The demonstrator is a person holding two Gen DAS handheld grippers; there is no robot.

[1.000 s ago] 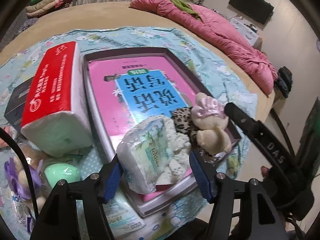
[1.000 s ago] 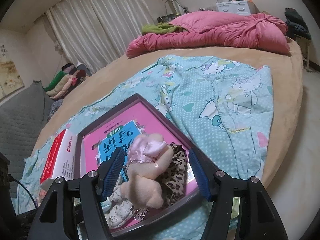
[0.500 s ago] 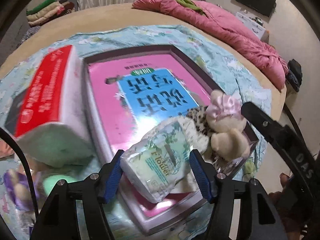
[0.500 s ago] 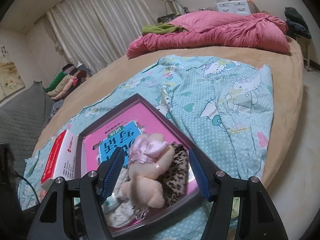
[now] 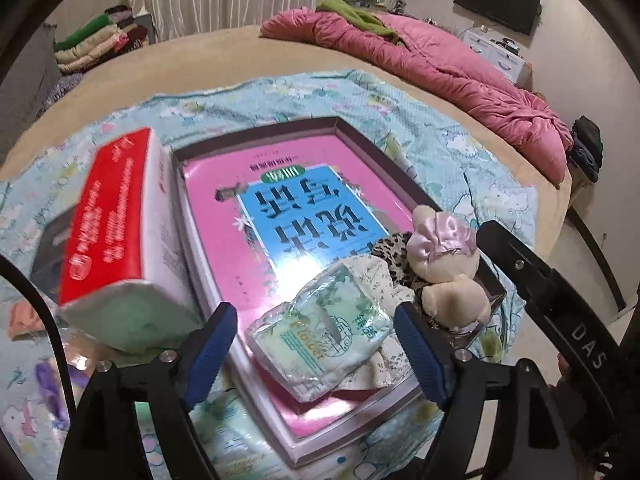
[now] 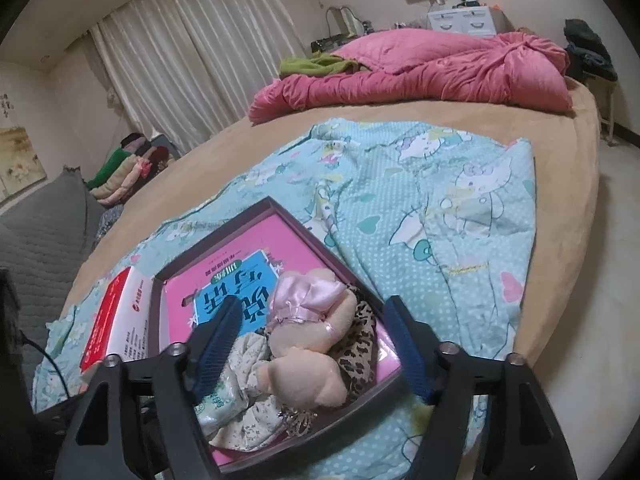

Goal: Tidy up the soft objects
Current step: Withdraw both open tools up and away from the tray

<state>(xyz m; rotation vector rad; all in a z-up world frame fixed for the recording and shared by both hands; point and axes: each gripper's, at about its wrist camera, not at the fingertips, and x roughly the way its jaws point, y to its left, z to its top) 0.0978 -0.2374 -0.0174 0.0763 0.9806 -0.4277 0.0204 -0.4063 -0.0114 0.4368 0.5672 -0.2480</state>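
A dark-rimmed tray (image 5: 372, 148) holds a pink book on the bed. A green-printed tissue pack (image 5: 324, 336) lies at the tray's near end between the pads of my left gripper (image 5: 314, 312). Those jaws are opening and no longer press on it. Beside the pack sit a floral cloth (image 5: 384, 276), a leopard-print cloth (image 5: 390, 244) and a beige plush toy with a pink bow (image 6: 304, 340). My right gripper (image 6: 314, 303) straddles the plush toy. Its jaws are opening too, and the pads stand clear of the toy.
A red and white tissue box (image 5: 116, 216) lies against the tray's left side, with a dark box (image 5: 52, 240) behind it. A cartoon-print sheet (image 6: 440, 208) covers the bed. A pink duvet (image 6: 420, 68) lies at the far end. The bed's edge runs close on the right.
The left gripper tipped the tissue pack down flat into the tray, then its jaws spread off the pack. The right jaws spread away from the plush toy while that hand stayed still.
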